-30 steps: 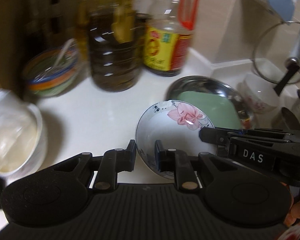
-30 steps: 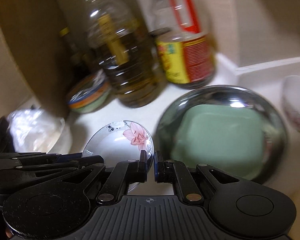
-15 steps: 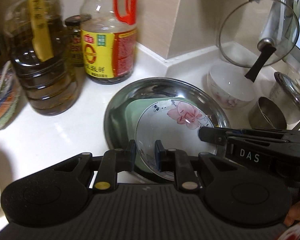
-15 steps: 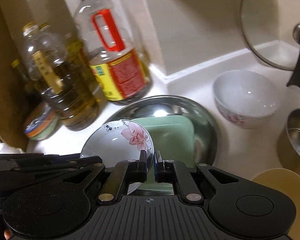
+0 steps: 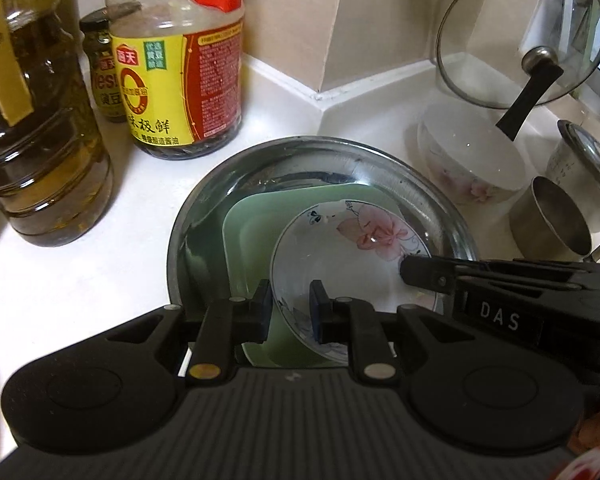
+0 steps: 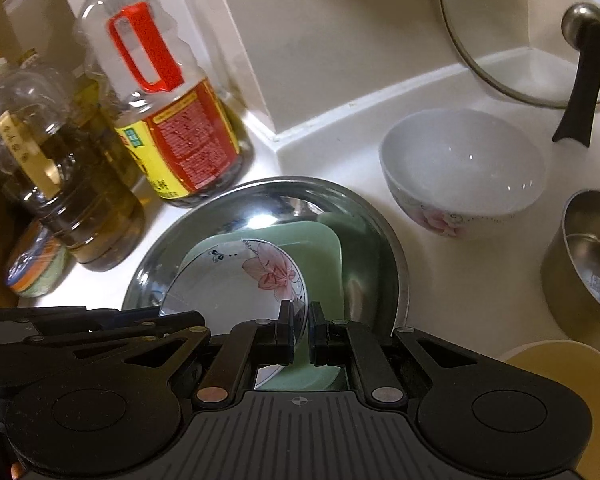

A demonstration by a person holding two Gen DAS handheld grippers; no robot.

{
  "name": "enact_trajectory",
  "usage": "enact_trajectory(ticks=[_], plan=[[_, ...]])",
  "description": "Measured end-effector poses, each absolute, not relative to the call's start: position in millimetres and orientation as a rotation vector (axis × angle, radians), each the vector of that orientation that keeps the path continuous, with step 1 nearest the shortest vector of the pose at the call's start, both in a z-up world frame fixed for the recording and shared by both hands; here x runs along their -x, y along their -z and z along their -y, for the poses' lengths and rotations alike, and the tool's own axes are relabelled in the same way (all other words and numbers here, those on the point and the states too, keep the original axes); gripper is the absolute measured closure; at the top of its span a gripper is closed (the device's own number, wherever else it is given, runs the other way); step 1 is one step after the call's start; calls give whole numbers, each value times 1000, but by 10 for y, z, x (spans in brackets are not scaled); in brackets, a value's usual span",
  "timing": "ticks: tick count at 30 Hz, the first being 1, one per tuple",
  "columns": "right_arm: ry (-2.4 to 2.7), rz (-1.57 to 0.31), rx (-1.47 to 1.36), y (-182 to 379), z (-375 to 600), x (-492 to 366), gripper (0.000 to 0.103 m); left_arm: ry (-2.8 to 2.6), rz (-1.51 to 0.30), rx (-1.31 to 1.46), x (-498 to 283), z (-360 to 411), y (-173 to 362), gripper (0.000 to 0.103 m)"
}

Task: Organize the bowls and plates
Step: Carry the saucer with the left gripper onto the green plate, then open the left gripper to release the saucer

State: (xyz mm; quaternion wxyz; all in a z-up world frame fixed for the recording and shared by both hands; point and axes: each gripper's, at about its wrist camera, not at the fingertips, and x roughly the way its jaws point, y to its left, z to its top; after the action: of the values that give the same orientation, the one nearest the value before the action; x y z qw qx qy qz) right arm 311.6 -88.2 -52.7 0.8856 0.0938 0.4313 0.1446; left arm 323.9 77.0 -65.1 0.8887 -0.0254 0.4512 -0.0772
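A white plate with a pink flower (image 5: 340,252) is held at its rim by both grippers. My left gripper (image 5: 290,312) is shut on its near rim. My right gripper (image 6: 300,334) is shut on its right rim, and the plate (image 6: 236,280) hangs over a green square plate (image 6: 316,240) lying in a steel round dish (image 6: 380,232). The green plate (image 5: 256,216) and steel dish (image 5: 204,208) also show in the left wrist view. A white flowered bowl (image 6: 460,172) stands to the right.
A soy sauce bottle (image 5: 176,64) and an oil bottle (image 5: 32,128) stand at the back left. A glass lid (image 5: 520,36) leans on the wall at the right. Steel cups (image 6: 584,260) and a yellow dish (image 6: 572,376) sit at the right.
Both grippers carried the flowered plate to the right, from the bare counter by the oil bottle to a spot over the green plate in the steel dish.
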Motion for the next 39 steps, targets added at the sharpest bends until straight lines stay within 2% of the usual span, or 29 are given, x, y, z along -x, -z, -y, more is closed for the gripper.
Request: enact_trajectory(ticks=[18,24,28,31,33,35,39], plan=[[-270,-934,-225,632,865,-3269,96,181,-966,50,-3397,-793,766,86],[-243,-912,-221,632,842,-3262,96,172,-953,35,-3385,-791,751,78],[-243,-891,-203,593,842,-3240,93,166,-946,34,-3368,-811,714,77],[-244,-882,-219,562,874,-3210,83,165,-937,37,-3341,-825,671,77],[-246,-867,-221,527,894,-3176,64,163,-930,36,-3315,-831,635,76],[-250,-849,-220,484,911,-3135,58,160,-922,38,-3286,-838,597,75],[-247,-841,-231,426,959,-3064,55,152,-898,42,-3212,-844,507,70]])
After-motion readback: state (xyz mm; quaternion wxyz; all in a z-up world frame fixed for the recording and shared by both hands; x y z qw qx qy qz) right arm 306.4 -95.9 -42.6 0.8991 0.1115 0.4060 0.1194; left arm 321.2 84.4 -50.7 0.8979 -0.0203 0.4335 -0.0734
